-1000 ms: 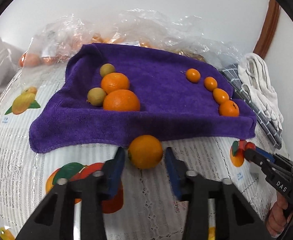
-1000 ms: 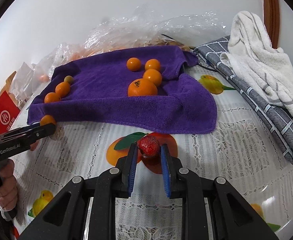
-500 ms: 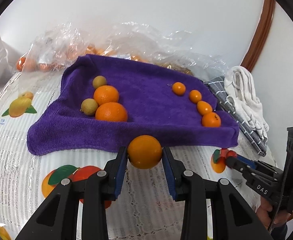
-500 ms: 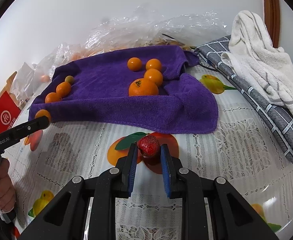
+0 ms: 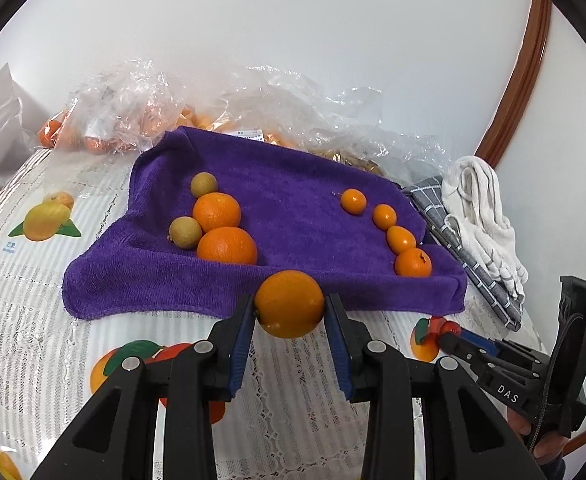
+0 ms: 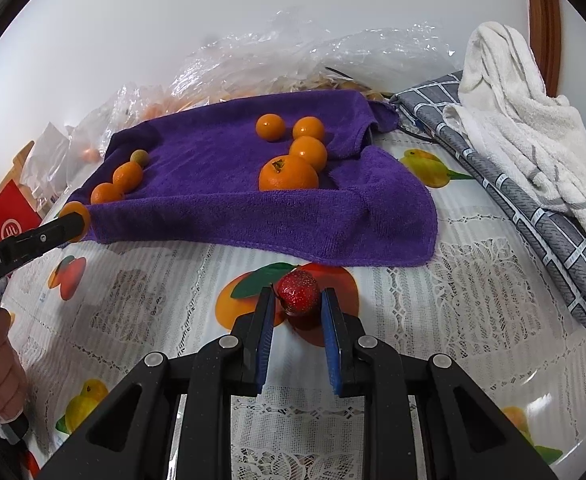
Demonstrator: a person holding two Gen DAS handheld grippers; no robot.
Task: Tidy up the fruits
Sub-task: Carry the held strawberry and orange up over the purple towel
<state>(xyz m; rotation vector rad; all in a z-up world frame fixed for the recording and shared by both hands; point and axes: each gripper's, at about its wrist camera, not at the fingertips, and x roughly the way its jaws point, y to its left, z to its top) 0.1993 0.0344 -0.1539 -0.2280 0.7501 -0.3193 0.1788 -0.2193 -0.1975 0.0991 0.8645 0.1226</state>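
My left gripper [image 5: 289, 312] is shut on an orange [image 5: 289, 304], lifted in front of the near edge of the purple towel [image 5: 293, 200]. On the towel's left lie two oranges [image 5: 227, 245] with two small brownish fruits [image 5: 185, 233]; along its right runs a row of several small orange fruits [image 5: 401, 239]. My right gripper [image 6: 297, 312] is shut on a red strawberry [image 6: 297, 294] just above the tablecloth, near the towel's front edge. In the right wrist view my left gripper [image 6: 73, 222] shows at the left with the orange [image 6: 77, 212] at its tip.
Crumpled clear plastic bags [image 5: 293, 108] holding more fruit lie behind the towel. A grey checked cloth [image 6: 533, 208] with a white towel [image 6: 525, 128] on it lies to the right. The white lace tablecloth [image 6: 473, 320] has printed fruit pictures. A red box [image 6: 9, 224] stands at far left.
My left gripper closed on the orange and lifted it off the tablecloth toward the towel's edge, tilting upward. The right gripper kept still with the strawberry.
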